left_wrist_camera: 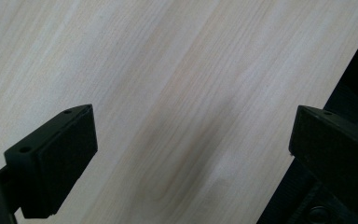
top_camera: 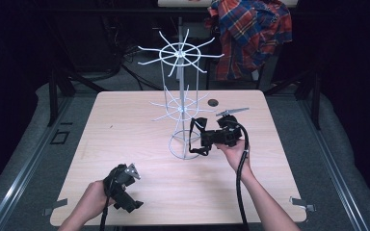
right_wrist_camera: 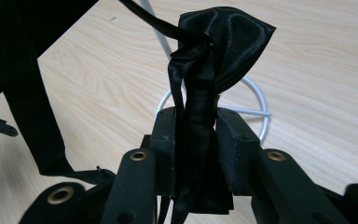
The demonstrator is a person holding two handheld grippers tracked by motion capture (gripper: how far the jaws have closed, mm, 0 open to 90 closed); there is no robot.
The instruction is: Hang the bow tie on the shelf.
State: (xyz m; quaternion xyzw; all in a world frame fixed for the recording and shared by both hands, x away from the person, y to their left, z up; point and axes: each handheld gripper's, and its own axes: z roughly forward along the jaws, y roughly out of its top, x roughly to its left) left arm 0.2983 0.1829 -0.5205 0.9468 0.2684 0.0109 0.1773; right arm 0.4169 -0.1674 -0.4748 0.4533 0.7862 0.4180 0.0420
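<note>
A white wire display rack (top_camera: 179, 96) with two tiers of spoke arms stands upright on the wooden table (top_camera: 125, 125). My right gripper (top_camera: 205, 139) is beside the rack's ring base, shut on a black satin bow tie (right_wrist_camera: 214, 56) whose strap (top_camera: 196, 127) loops out to the left. The right gripper view has the bow tie pinched between the two jaws, with the rack's base ring (right_wrist_camera: 256, 100) behind it. My left gripper (top_camera: 136, 204) rests low at the table's front left, pointing down at bare wood (left_wrist_camera: 168, 93), jaws wide open and empty.
A plaid red and blue shirt (top_camera: 250, 33) hangs over a chair behind the table. A small dark round hole (top_camera: 213, 102) marks the tabletop near the far edge. Grey floor surrounds the table, with black frame legs at the left and right.
</note>
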